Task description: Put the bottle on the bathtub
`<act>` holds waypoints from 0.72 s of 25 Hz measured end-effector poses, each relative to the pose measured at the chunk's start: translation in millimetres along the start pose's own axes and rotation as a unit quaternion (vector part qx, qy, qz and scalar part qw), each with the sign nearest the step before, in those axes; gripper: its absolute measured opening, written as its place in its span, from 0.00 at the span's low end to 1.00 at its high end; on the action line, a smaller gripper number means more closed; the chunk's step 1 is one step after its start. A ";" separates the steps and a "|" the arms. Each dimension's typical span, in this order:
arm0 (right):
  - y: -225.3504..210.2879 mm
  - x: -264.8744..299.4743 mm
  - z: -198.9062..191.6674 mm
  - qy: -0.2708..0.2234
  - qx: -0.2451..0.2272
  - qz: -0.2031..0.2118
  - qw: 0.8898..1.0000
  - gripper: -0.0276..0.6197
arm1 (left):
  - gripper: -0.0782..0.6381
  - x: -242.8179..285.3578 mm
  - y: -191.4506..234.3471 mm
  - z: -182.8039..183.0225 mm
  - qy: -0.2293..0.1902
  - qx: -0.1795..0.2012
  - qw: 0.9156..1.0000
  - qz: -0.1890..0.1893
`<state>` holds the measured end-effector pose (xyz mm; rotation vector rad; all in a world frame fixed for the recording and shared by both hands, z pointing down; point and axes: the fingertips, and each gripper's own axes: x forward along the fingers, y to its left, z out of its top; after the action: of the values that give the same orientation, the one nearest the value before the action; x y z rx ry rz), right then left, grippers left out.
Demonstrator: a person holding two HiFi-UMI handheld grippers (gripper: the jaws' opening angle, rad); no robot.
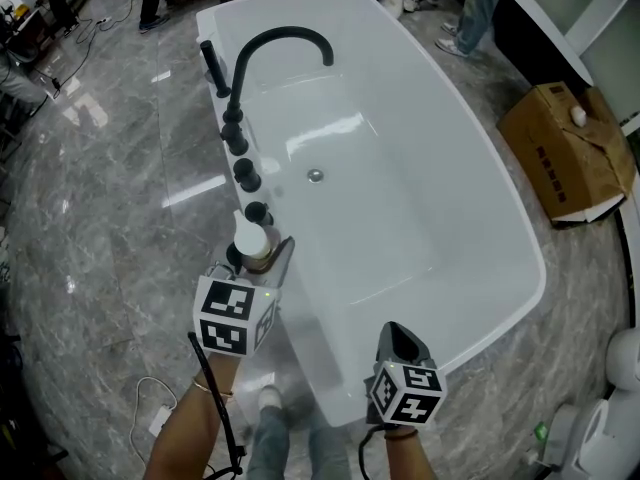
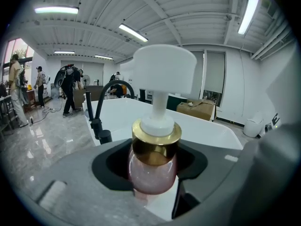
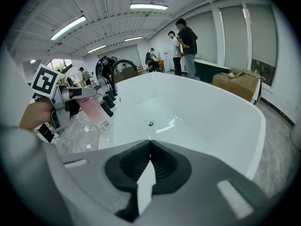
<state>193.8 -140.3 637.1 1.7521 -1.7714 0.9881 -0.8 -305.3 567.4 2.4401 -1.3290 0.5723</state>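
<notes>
A pink bottle [image 2: 153, 166] with a gold collar and a white pump head [image 1: 250, 238] sits between the jaws of my left gripper [image 1: 262, 255], which is shut on its neck. In the right gripper view the bottle [image 3: 94, 109] hangs tilted by the left rim of the white bathtub [image 1: 520, 238], just short of the black knobs [image 1: 247, 175]. Whether its base touches the rim I cannot tell. My right gripper [image 1: 400, 340] hovers over the near rim, and its jaws [image 3: 149, 149] are shut with nothing in them.
A black arched faucet [image 1: 275, 43] stands on the left rim beyond the knobs. A cardboard box [image 1: 565, 153] lies on the marble floor to the right. White fixtures [image 1: 620, 368] stand at the lower right. People stand beyond the tub's far end. A cable [image 1: 160, 408] trails by my feet.
</notes>
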 end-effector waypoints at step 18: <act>8.4 -5.0 -2.1 0.000 -0.003 0.001 1.000 0.05 | 0.45 0.7 -1.4 -6.3 -0.011 -0.022 1.000 -0.020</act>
<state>185.7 -136.0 633.3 1.7469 -1.7738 0.9828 -0.5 -302.3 573.2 2.4389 -1.2830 0.5035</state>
